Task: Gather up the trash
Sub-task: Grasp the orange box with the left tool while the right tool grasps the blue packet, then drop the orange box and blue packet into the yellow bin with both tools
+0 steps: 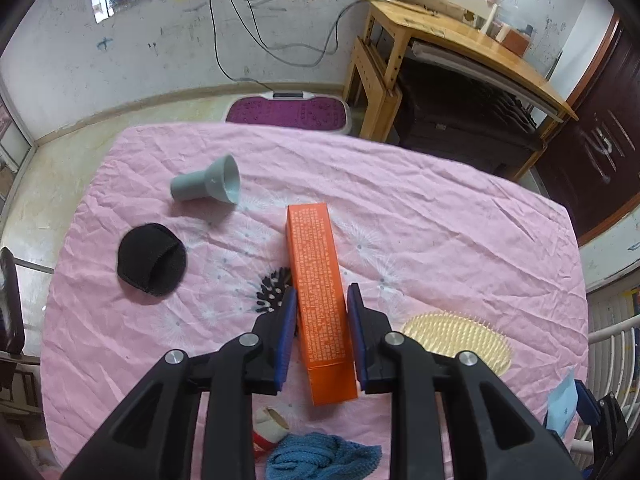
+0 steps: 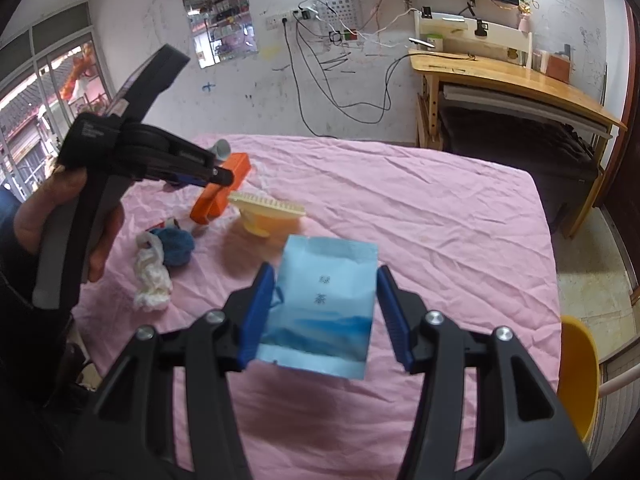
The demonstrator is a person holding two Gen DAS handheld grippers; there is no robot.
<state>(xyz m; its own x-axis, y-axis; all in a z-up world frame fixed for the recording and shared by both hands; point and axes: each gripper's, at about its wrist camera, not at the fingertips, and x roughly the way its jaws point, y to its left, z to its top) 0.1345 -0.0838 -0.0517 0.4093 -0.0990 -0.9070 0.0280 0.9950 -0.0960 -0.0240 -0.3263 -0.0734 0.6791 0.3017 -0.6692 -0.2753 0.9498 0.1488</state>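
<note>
Left wrist view: left gripper (image 1: 321, 312), blue pads closed on the sides of an orange box (image 1: 320, 300), which runs lengthwise between the jaws; in the right wrist view the box hangs tilted from that gripper, above the cloth.
- Behind the left finger: black brush (image 1: 272, 288), bristles only showing.
- Right of the right finger: cream hairbrush (image 1: 460, 340), bristles up.
- Farther out on the pink cloth (image 1: 440, 220): black round pad (image 1: 152, 259); grey funnel (image 1: 206, 180) lying on its side.
- Below the jaws at the near edge: blue knit (image 1: 320, 456); small red-and-white piece (image 1: 268, 428), kind unclear.

Right wrist view: right gripper (image 2: 326, 312), jaws about half wide and gripping a blue packet (image 2: 324, 308) by its side edges, clear of the cloth.
- Left of the jaws: white crumpled bag (image 2: 152, 276) touching the blue knit.
- Far left: hand (image 2: 60, 216) gripping the left tool's handle.
- Right edge, beyond the table: yellow bin (image 2: 580, 376), partly cut off.
</note>
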